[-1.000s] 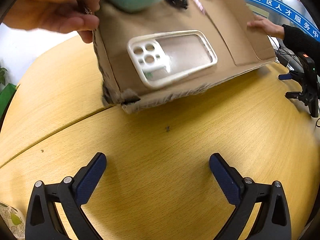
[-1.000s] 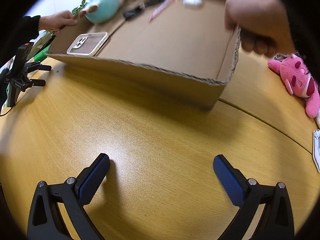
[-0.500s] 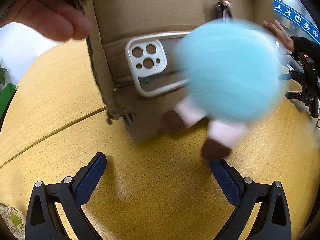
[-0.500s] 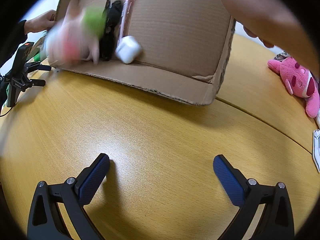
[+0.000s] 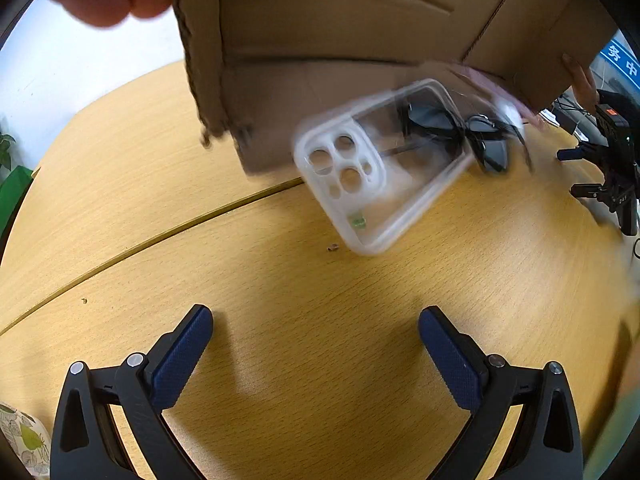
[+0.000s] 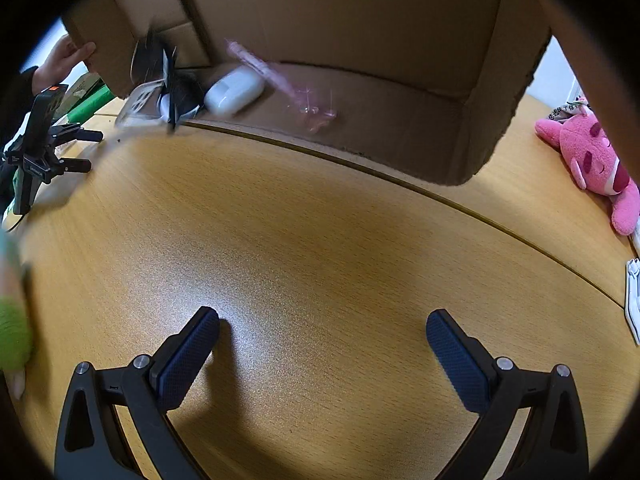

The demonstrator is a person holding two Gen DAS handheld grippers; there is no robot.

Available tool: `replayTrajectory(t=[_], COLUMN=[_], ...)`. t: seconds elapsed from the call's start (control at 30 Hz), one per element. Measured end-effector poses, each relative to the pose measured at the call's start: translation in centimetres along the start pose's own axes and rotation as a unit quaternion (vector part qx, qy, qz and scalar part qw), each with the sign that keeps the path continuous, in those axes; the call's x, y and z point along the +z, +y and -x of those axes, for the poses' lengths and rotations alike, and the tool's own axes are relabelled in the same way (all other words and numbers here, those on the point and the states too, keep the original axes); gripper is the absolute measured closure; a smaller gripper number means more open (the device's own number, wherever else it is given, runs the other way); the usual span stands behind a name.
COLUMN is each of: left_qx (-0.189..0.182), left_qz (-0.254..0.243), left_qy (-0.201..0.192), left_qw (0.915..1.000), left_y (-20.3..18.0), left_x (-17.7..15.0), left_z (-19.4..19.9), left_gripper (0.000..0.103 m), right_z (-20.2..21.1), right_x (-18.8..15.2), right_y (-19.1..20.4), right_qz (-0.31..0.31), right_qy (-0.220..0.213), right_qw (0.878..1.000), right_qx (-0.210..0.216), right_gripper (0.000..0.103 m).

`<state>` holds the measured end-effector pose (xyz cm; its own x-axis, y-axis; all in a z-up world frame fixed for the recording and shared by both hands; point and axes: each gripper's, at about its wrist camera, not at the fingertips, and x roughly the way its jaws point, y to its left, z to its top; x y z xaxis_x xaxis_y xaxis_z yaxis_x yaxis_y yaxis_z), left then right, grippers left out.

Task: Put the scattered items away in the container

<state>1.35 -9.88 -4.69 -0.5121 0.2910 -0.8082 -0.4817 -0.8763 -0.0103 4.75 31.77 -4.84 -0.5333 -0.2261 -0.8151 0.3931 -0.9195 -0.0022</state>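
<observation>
A person's hands tip a cardboard box [image 5: 340, 20] [image 6: 360, 20] steeply above the wooden table. A clear white phone case [image 5: 376, 168] is sliding out, blurred, with black sunglasses [image 5: 452, 128] behind it. In the right wrist view a white earbud case [image 6: 234, 90], a pink pen [image 6: 280, 80], the sunglasses [image 6: 168, 76] and the phone case [image 6: 140, 104] tumble along the box's lower wall. A blurred teal and green plush [image 6: 12, 320] lies at the far left edge. My left gripper [image 5: 316, 344] and right gripper [image 6: 322, 344] are open over bare table, holding nothing.
A pink plush toy [image 6: 592, 164] lies at the right of the table. A black tripod with a device [image 6: 36, 148] [image 5: 612, 164] stands near the table's edge. A seam [image 5: 160, 236] runs across the tabletop. A white object [image 6: 632, 300] sits at the right edge.
The box has tipped further. The teal plush has fallen out and left the middle of view. The phone case, sunglasses, earbud case and pen are now sliding out.
</observation>
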Motion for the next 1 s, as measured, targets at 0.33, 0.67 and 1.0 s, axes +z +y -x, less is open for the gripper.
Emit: replayTrajectory(t=[0.33,0.67,1.0], left_qx=[0.0,0.0,0.0], left_qz=[0.0,-0.001,-0.001], left_qy=[-0.001,-0.001,-0.001], left_qw=[1.0,1.0,1.0], left_y=[-0.15,-0.68,-0.83], left_x=[0.19,0.59,0.62], left_z=[0.25,0.12,0.21], left_gripper=[0.0,0.0,0.0], right_z=[0.11,-0.04,0.02], right_x=[0.07,0.12,0.12], right_y=[-0.04,-0.19,-0.12], right_qz=[0.001,0.001,0.0], right_qy=[0.0,0.0,0.0], right_qw=[1.0,1.0,1.0], right_qx=[0.0,0.0,0.0], right_gripper=[0.0,0.0,0.0])
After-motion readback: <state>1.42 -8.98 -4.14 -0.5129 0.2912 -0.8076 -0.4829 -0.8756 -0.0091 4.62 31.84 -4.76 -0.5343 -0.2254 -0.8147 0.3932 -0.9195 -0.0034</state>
